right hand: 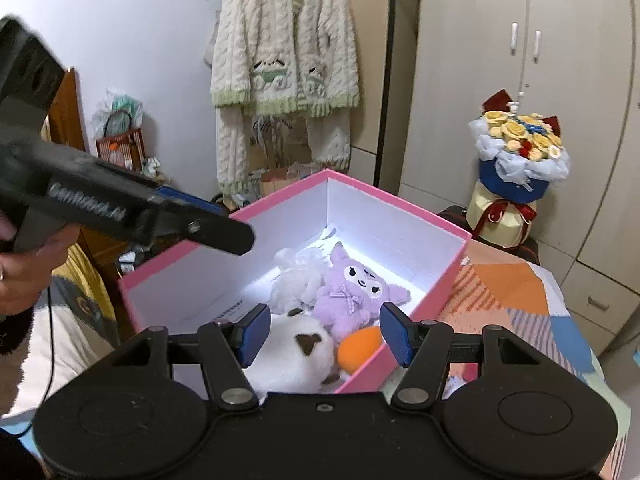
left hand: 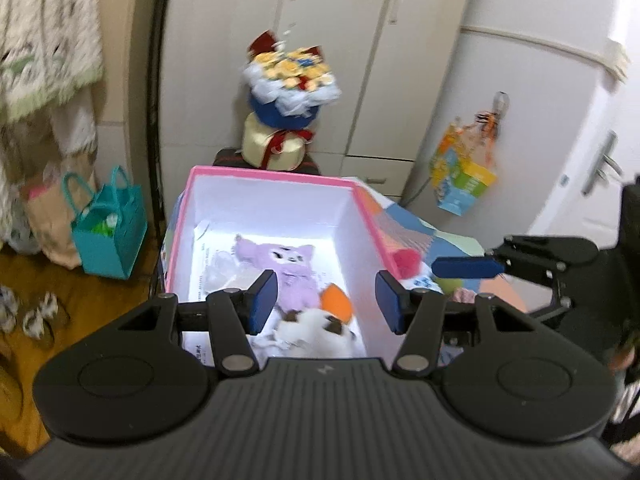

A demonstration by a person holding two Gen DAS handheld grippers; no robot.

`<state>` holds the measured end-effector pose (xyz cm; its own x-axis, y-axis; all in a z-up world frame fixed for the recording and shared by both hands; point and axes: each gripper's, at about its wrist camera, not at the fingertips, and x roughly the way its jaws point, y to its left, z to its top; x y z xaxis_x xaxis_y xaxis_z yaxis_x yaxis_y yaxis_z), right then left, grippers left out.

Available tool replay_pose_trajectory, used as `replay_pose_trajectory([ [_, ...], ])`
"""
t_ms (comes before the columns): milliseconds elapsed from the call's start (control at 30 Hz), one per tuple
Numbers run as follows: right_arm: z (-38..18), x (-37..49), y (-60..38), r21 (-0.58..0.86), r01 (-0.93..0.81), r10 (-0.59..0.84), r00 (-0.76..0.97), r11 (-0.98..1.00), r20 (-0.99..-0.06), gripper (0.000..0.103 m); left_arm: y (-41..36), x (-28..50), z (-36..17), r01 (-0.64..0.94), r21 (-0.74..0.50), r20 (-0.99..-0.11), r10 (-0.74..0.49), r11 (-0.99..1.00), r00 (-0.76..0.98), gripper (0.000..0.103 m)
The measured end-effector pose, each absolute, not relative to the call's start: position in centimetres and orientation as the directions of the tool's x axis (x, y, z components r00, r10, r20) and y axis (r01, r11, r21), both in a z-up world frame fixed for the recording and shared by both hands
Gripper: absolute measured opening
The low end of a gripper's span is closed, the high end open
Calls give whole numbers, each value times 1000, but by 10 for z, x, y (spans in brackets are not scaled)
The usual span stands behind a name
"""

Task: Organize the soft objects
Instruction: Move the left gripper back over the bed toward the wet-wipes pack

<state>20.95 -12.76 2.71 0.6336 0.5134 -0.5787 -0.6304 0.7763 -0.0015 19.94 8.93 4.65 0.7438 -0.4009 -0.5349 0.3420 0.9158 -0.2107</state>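
A pink box with white inner walls stands open on a patchwork cover; it also shows in the right wrist view. Inside lie a purple plush, a white plush with brown patches, an orange soft piece and a pale fluffy toy. My left gripper is open and empty above the box's near end. My right gripper is open and empty over the white plush. The right gripper's blue finger reaches in right of the box. A red and a green soft thing lie outside the box's right wall.
A flower bouquet on a cream round box stands behind the pink box. A teal bag sits on the wooden floor at left. White wardrobe doors fill the back. A knitted cardigan hangs on the wall.
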Motion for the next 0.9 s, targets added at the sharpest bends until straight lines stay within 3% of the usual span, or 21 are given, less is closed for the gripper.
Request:
replay_pose_trajectory([
  [333,38,147,-187,15,-577,484,670,817,-563,66,63,139,62,493,-133,-527,-483,860,699,54],
  [567,25,119,-230,-47,-479,350,701,876,-621,66,28,126,51,580,-110,-575,-527,807,626,54],
  [900,-5,105,-285,5,-374,292,714,927,-636,66,-32,131,25,651,-140,-640,-570,746,516,54],
])
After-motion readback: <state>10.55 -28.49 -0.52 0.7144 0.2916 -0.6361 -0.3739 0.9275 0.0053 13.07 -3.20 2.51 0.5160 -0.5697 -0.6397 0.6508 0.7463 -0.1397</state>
